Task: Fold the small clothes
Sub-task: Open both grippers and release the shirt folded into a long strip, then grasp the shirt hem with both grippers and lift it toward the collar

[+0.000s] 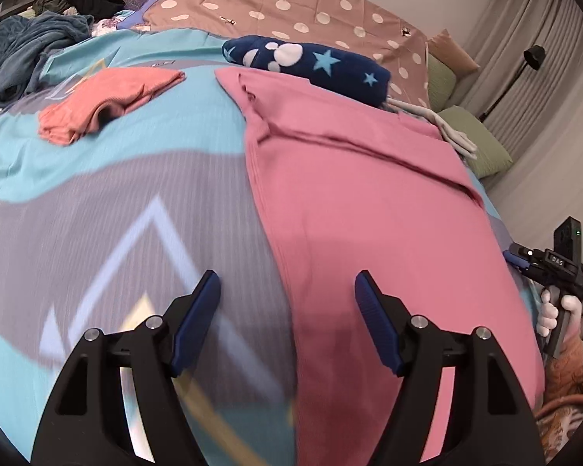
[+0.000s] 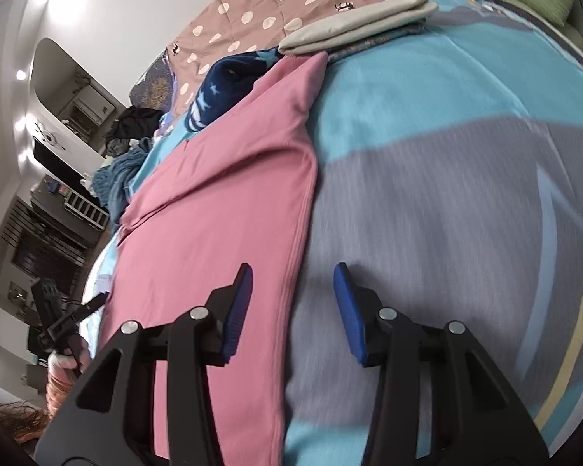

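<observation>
A pink garment (image 1: 361, 209) lies spread flat on the bed, with folds near its far end. It also shows in the right wrist view (image 2: 221, 209). My left gripper (image 1: 287, 291) is open and empty, hovering over the garment's left edge. My right gripper (image 2: 293, 283) is open and empty, hovering over the garment's right edge. The right gripper also shows at the right rim of the left wrist view (image 1: 548, 264). The left gripper shows at the left of the right wrist view (image 2: 70, 310).
The bedspread (image 1: 97, 209) is teal and grey. A crumpled salmon garment (image 1: 105, 101) lies at far left. A navy star-print item (image 1: 311, 62), a folded pale grey item (image 2: 353, 23), green pillows (image 1: 478, 143) and a pile of dark clothes (image 1: 39, 31) lie beyond.
</observation>
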